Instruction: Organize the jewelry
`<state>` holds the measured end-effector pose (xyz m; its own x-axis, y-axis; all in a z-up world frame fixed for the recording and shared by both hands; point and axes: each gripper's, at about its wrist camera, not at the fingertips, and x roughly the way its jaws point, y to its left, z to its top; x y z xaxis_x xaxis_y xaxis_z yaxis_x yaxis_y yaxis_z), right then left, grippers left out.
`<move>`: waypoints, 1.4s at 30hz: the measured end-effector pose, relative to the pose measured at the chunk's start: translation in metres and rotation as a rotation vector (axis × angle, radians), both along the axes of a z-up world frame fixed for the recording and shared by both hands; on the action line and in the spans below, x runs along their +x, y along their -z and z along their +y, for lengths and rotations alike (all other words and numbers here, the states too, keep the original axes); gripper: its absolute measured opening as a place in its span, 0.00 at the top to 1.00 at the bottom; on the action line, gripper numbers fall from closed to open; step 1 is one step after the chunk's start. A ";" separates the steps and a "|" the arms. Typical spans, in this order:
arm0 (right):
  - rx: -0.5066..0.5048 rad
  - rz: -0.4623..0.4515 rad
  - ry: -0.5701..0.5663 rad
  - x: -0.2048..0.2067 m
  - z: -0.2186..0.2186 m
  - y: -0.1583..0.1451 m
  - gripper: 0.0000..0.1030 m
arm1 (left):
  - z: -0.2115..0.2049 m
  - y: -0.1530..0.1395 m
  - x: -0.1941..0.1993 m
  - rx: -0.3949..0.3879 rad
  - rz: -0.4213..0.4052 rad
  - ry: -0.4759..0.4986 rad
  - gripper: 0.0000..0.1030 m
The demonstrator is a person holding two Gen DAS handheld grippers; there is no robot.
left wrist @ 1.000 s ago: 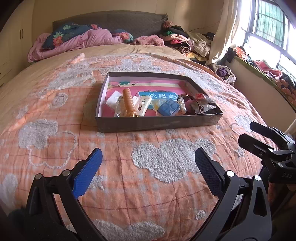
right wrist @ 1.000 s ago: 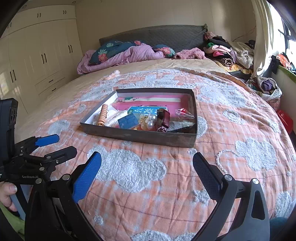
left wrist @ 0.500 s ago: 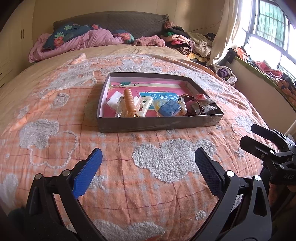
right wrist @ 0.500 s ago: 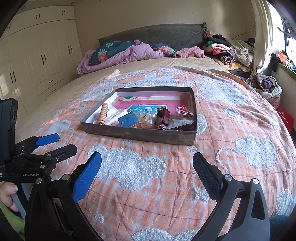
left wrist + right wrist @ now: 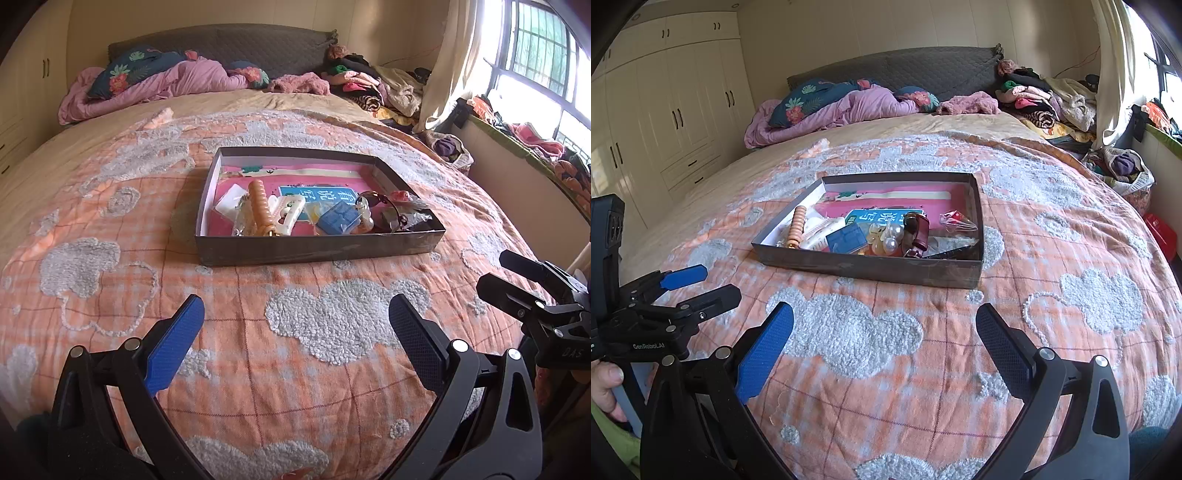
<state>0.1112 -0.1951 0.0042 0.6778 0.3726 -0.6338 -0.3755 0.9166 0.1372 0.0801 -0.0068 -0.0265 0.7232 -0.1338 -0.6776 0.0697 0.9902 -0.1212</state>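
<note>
A shallow grey box (image 5: 317, 251) (image 5: 864, 266) lies on the bed, holding jumbled jewelry on a pink lining. Inside are an orange bead bracelet (image 5: 259, 206) (image 5: 797, 227), a blue case (image 5: 339, 218) (image 5: 847, 238), pearl-like beads (image 5: 892, 238), a dark red bangle (image 5: 918, 230) and small plastic packets (image 5: 955, 219). My left gripper (image 5: 295, 310) hangs open over the bedspread well short of the box. My right gripper (image 5: 884, 319) is open too, also short of the box. Each gripper shows at the edge of the other's view, open: the right gripper (image 5: 502, 273), the left gripper (image 5: 713, 282).
The orange checked bedspread (image 5: 332, 369) with white fluffy clouds covers the bed. Pink bedding and pillows (image 5: 155, 81) lie at the headboard, clothes (image 5: 373, 85) are piled at the far right. White wardrobes (image 5: 665, 110) line the left wall. A hand (image 5: 605, 384) holds the left gripper's handle.
Both views have shifted slightly, and the box sits a little lower in the frames than before. Both grippers stay open and empty.
</note>
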 end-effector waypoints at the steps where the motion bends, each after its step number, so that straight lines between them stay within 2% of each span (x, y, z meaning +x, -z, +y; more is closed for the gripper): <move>1: 0.000 0.001 0.000 0.000 0.000 0.000 0.04 | 0.000 -0.001 0.000 -0.001 -0.002 0.001 0.09; 42: 0.002 -0.001 0.005 -0.001 -0.002 -0.001 0.04 | 0.002 -0.004 -0.001 0.008 -0.003 -0.003 0.09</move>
<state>0.1102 -0.1968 0.0047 0.6806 0.3701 -0.6323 -0.3709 0.9183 0.1383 0.0792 -0.0043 -0.0222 0.7259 -0.1263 -0.6761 0.0675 0.9913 -0.1128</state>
